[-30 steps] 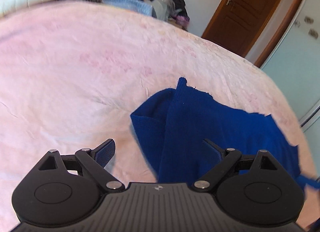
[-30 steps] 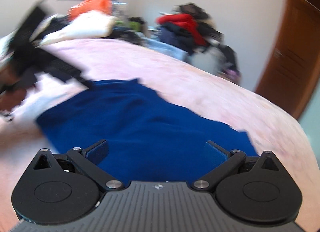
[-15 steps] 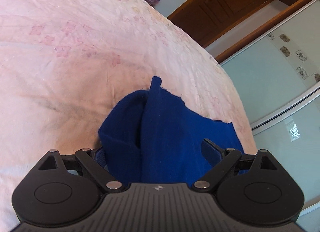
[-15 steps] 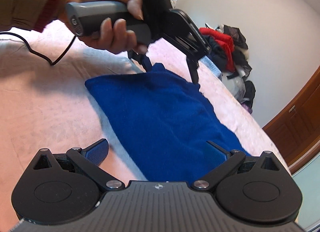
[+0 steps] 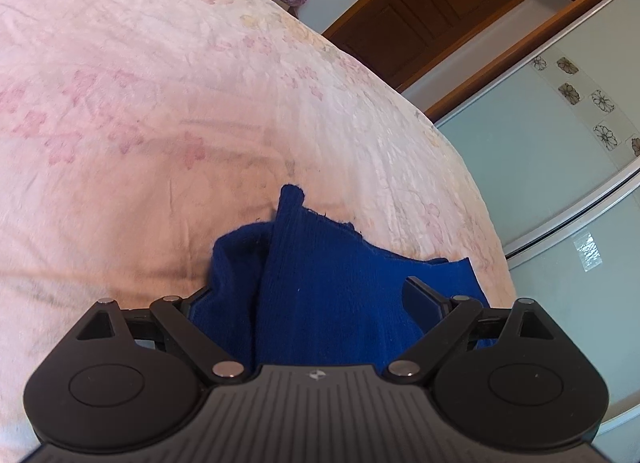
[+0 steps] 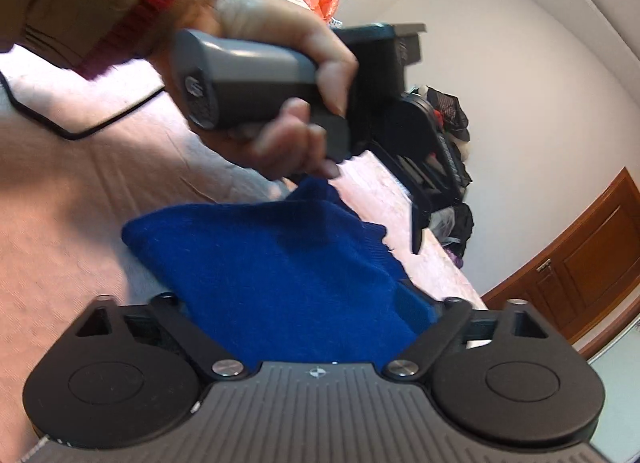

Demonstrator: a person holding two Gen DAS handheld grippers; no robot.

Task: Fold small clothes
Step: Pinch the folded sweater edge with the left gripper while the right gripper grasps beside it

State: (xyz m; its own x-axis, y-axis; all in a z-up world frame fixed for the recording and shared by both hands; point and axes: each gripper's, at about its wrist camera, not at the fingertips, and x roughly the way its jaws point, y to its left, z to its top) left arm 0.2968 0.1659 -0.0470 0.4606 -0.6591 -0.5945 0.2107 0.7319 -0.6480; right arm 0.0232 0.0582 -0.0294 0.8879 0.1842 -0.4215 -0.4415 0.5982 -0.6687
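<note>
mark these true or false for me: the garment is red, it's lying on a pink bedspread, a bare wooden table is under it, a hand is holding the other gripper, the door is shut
1. The garment is red. False: the blue garment is deep blue.
2. It lies on a pink bedspread. True.
3. A bare wooden table is under it. False: only the floral bedspread shows beneath it.
4. A hand holds the left gripper. True, seen in the right wrist view.
5. The wooden door is shut. True.
</note>
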